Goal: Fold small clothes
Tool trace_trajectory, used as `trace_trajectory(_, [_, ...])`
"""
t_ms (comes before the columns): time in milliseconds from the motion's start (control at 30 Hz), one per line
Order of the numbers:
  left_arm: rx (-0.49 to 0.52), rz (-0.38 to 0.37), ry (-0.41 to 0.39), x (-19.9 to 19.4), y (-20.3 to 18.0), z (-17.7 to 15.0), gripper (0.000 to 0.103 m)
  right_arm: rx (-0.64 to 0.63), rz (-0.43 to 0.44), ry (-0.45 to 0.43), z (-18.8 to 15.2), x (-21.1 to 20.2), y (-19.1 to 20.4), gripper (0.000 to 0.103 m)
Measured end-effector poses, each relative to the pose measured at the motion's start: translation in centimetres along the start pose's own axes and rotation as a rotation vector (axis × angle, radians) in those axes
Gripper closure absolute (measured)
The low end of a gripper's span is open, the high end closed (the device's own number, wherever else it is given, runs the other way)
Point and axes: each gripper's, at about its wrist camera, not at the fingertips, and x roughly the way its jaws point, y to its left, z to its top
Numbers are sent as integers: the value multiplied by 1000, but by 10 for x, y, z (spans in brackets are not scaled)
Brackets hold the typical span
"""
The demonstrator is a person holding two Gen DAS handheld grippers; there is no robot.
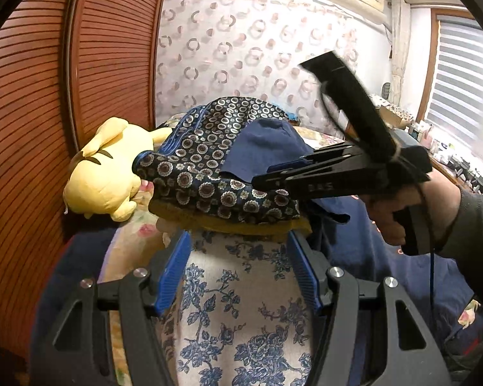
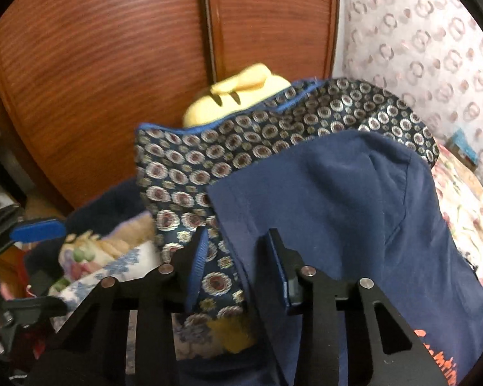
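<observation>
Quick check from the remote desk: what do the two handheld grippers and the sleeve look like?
Both grippers are black frames with silver screws and ribbed blue finger pads: left gripper, right gripper. Seen from the left wrist, the right gripper has a pistol-style handle, faint lettering on its side and a thin dark cable hanging below. The sleeve is dark grey.

Right wrist view smeared by motion throughout. Orange lettering [image 2: 436,362] on navy garment [image 2: 338,199] cut off at frame edge, unreadable. Plush toy [image 2: 238,90] mostly hidden behind patterned cushion [image 2: 209,160]. In left wrist view, windowsill clutter [image 1: 447,148] too small to identify; right gripper's [image 1: 267,178] fingers overlap in profile, gap unclear.
</observation>
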Motion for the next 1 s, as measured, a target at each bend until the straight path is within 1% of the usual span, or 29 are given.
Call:
trace_trajectory(33, [0,1,2,0,0,0,42,-3,-18,19,0,6,-1,81])
trace_trajectory(67, [2,0,5,1,-1,-1,42,-10,-28,31,-1,8,0,90])
trace_trajectory(133, [0,-2,9,3,-2,-3,42,-27,-39,25,0,8,0,99])
trace_trajectory(200, [-1,-7,14,4,-3,-4,42,-24,-30,-11,3,2,-2,100])
trace_trajectory(300, [6,-11,23,8,-8,-6,42,-17,-37,-95,5,-20,-6,101])
trace_trajectory(433, [13,-22,28,13,-16,-5,42,21,-77,-195,5,-54,-20,101])
trace_trajectory(467, [15,-25,28,13,-18,-5,42,31,-90,-205,6,-60,-25,101])
trace_trajectory(567, [24,-34,27,14,-25,-3,42,94,-143,-229,2,-81,-53,101])
trace_trajectory(600, [29,-37,27,15,-28,-3,42,130,-179,-231,-2,-87,-69,101])
trace_trajectory(667, [33,-43,28,16,-33,-2,42,221,-224,-222,-10,-92,-100,101])
trace_trajectory(700, [36,-45,29,17,-35,-2,42,272,-239,-202,-15,-90,-118,101])
trace_trajectory(733, [41,-48,32,18,-38,-1,42,327,-257,-164,-22,-85,-137,100])
trace_trajectory(800, [49,-52,34,19,-41,-1,42,378,-289,-80,-35,-72,-158,89])
trace_trajectory(833, [53,-55,37,20,-43,-1,42,384,-302,-57,-40,-68,-163,79])
trace_trajectory(867, [56,-58,38,21,-45,-1,42,382,-313,-48,-45,-65,-167,72])
trace_trajectory(933, [63,-61,42,23,-49,0,42,383,-316,-59,-53,-68,-173,65])
trace_trajectory(1000, [69,-62,43,26,-54,1,42,382,-305,-68,-58,-72,-175,62])
